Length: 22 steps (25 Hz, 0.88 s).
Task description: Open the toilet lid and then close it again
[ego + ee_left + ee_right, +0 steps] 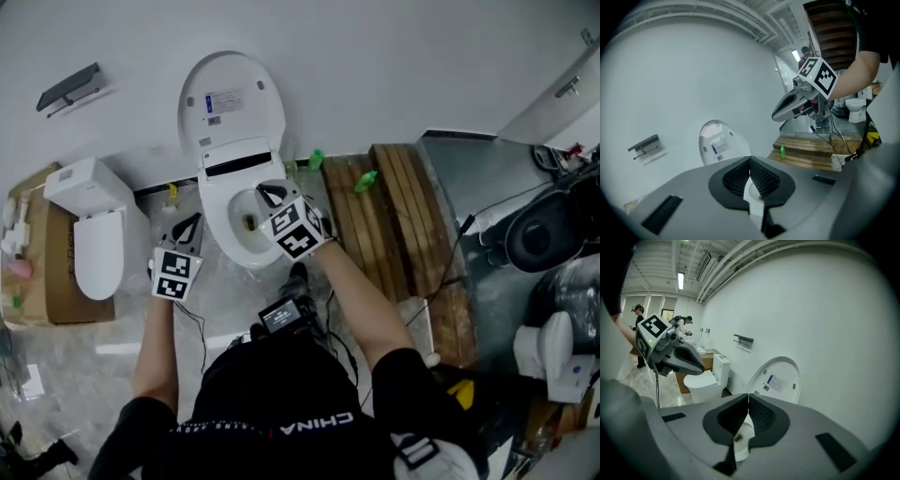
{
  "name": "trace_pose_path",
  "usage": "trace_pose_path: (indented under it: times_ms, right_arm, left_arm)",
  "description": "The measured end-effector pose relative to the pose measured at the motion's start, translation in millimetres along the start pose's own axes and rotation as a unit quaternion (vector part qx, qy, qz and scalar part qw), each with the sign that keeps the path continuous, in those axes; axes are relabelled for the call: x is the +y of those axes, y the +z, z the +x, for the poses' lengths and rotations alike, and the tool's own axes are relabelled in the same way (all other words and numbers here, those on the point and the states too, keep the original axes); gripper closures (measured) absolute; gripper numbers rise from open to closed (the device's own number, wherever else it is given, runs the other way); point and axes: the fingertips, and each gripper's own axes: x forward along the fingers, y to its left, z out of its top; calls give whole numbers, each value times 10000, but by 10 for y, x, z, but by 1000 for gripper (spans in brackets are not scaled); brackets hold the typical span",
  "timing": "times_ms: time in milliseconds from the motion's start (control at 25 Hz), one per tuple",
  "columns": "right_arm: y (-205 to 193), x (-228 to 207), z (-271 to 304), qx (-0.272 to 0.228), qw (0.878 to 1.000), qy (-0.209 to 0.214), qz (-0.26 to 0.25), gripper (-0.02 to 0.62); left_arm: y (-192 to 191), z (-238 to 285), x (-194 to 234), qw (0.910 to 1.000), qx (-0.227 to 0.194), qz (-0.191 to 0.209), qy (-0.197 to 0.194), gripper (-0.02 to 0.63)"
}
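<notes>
The white toilet stands against the wall with its lid [230,98] raised and leaning back, so the bowl [225,225] is uncovered. My right gripper [272,194] hovers over the bowl's right side, shut and holding nothing. My left gripper [187,227] is left of the bowl over the floor, also shut and empty. In the left gripper view the shut left gripper [750,160] points toward the lid [717,143], with the right gripper [794,105] up at the right. In the right gripper view the shut right gripper [748,397] faces the lid [778,378], with the left gripper [679,357] at the left.
A second, smaller toilet [94,234] with its lid down stands at the left beside a cardboard box [52,291]. Wooden pallets [394,216] with a green bottle [366,180] lie right of the bowl. A paper holder [67,89] hangs on the wall. Cables trail across the floor.
</notes>
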Motion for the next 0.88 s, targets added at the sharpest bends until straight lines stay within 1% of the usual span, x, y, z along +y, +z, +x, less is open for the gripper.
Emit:
trace_pose_path:
  times_ms: [120,280,560,720,880]
  right_arm:
    - [-112,144,-194,42,10000,27,-5,580]
    - [-200,204,-389,-1,9999,108,-40,580]
    - [-301,184,-704,-238,9995,196,91,580]
    - [-426,220,-823,-281,9988,389,123,581]
    - [-453,230,-871,-321,9985,429,137,581]
  left_arm:
    - [-18,-141,-194,10000,10,-35,-45,595]
    - [15,-255,-419,9999,21,-118,0,597]
    - [167,-293,-685,9985,-10,-365,407,597]
    - [231,-232,-916,9977,-1,-494,473,597]
    - [277,-229,-998,9975,1,-514,493,597]
